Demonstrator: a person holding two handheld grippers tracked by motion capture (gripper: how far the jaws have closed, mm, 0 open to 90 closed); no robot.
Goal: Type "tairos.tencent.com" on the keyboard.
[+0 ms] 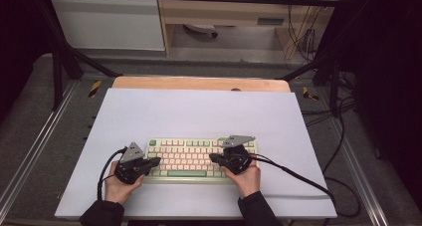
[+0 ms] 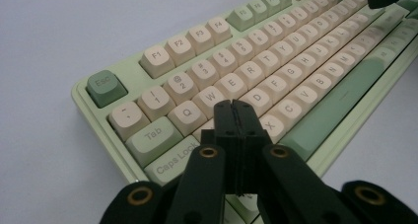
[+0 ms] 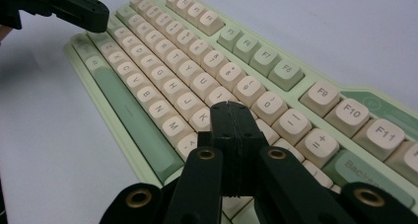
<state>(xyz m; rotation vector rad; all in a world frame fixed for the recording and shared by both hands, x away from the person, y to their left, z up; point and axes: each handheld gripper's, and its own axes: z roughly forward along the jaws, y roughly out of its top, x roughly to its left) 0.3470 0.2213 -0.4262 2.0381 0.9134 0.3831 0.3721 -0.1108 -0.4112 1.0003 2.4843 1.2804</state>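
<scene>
A pale green keyboard (image 1: 191, 158) with cream keys lies on a white sheet near the table's front edge. My left gripper (image 1: 157, 161) hovers over its left end, jaws pressed together with nothing between them; in the left gripper view its tip (image 2: 235, 104) sits above the keyboard (image 2: 256, 71) near the A and S keys. My right gripper (image 1: 212, 158) is over the right half, also shut and empty; in the right gripper view its tip (image 3: 227, 107) is above the keyboard (image 3: 197, 71) near the K and L keys. The left gripper (image 3: 98, 12) appears at that view's top left.
The white sheet (image 1: 199, 116) covers most of the wooden table (image 1: 199, 83). Black cables (image 1: 298, 173) trail from both grippers across the sheet. A metal frame (image 1: 59, 61) surrounds the table, and shelving (image 1: 224, 12) stands behind it.
</scene>
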